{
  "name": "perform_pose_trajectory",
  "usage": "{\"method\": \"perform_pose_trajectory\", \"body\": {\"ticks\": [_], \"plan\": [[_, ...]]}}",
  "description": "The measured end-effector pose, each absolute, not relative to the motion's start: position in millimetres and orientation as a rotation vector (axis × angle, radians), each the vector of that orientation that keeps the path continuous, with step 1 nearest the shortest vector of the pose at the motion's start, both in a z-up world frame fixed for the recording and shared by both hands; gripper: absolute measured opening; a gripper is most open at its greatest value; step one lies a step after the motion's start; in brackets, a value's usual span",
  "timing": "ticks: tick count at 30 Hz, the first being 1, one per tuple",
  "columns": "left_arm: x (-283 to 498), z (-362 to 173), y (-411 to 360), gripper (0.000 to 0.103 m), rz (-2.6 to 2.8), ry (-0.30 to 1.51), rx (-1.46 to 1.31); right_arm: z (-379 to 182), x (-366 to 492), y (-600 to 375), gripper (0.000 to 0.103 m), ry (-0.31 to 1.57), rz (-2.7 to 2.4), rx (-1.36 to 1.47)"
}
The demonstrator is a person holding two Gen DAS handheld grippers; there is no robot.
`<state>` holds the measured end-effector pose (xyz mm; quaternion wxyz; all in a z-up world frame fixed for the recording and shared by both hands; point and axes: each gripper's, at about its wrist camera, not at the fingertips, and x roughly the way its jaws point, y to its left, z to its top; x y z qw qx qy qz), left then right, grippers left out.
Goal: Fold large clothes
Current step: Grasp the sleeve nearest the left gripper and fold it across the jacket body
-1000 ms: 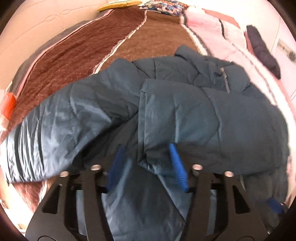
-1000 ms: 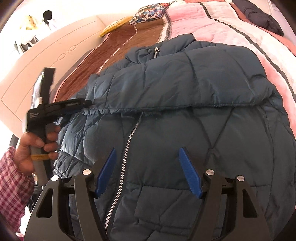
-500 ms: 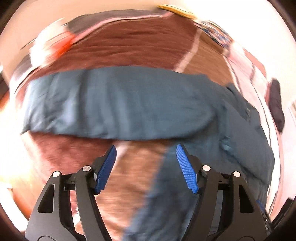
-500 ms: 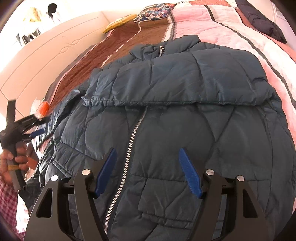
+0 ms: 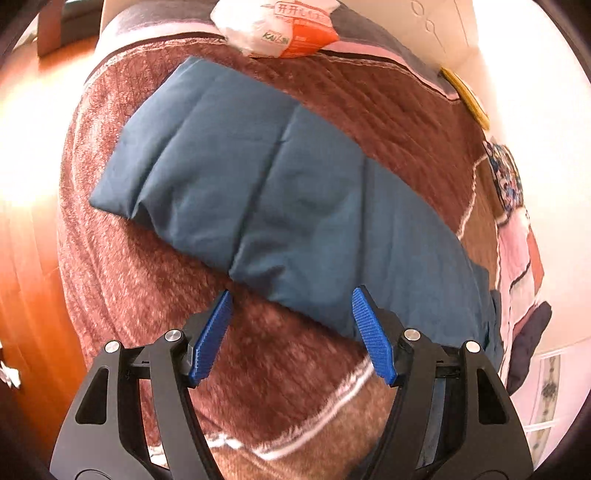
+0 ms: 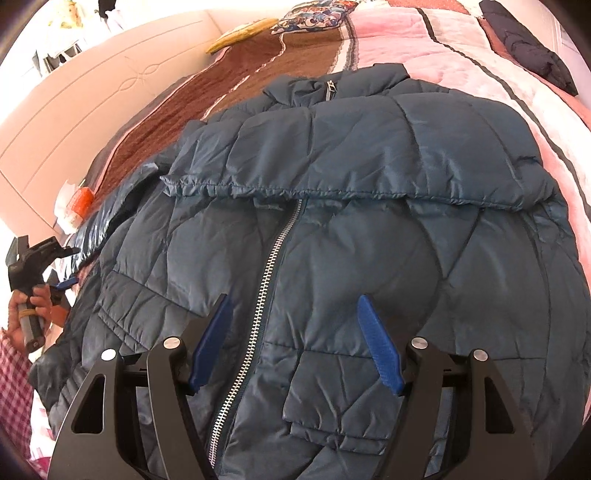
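Observation:
A dark blue puffer jacket (image 6: 351,229) lies front up on the bed, zipped, with one sleeve folded across its chest. Its other sleeve (image 5: 266,192) lies stretched out flat over the brown blanket in the left wrist view. My left gripper (image 5: 291,332) is open and empty, hovering just above the near edge of that sleeve. It also shows in the right wrist view (image 6: 40,258) at the far left, held in a hand. My right gripper (image 6: 295,339) is open and empty, over the jacket's lower front beside the zipper (image 6: 273,258).
The bed has a brown blanket (image 5: 280,387) on one side and a pink one (image 6: 461,48) on the other. A white and orange plastic packet (image 5: 280,29) lies beyond the sleeve's cuff. A dark folded garment (image 6: 532,51) and pillows (image 6: 314,14) lie further off. The bed edge and wooden floor (image 5: 26,184) are left.
My left gripper swung left, away from the jacket's body, and now faces the outstretched sleeve. The right gripper has barely moved; the sleeve folded over the chest stayed in place.

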<state>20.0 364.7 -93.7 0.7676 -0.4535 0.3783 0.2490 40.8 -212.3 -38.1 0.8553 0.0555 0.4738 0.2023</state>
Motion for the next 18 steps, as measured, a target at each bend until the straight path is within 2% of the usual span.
{"method": "perform_pose_trajectory", "body": {"ticks": [5, 7, 9, 10, 12, 15, 18], "plan": [[23.0, -97.5, 377.6, 0.067, 0.562, 0.776, -1.004, -39.9, 41.6, -208.1, 0.069, 1.002, 0.426, 0.102], [24.3, -99.7, 382.9, 0.056, 0.586, 0.770, -1.010, -40.6, 41.7, -206.8, 0.069, 1.003, 0.428, 0.100], [26.0, -103.1, 385.8, 0.034, 0.617, 0.782, -0.987, -40.4, 42.0, -205.5, 0.069, 1.003, 0.430, 0.099], [25.4, -102.6, 387.4, 0.029, 0.624, 0.782, -0.977, -40.1, 41.9, -205.3, 0.069, 1.001, 0.431, 0.100], [24.3, -96.4, 388.1, 0.012, 0.620, 0.760, -0.950, -39.3, 41.7, -205.0, 0.069, 0.996, 0.431, 0.101], [22.5, -72.8, 381.3, 0.007, 0.627, 0.708, -0.876, -37.7, 41.5, -207.1, 0.069, 0.990, 0.431, 0.110], [27.7, -33.1, 367.2, 0.007, 0.618, 0.648, -0.751, -35.2, 41.6, -211.5, 0.069, 0.981, 0.430, 0.131]]}}
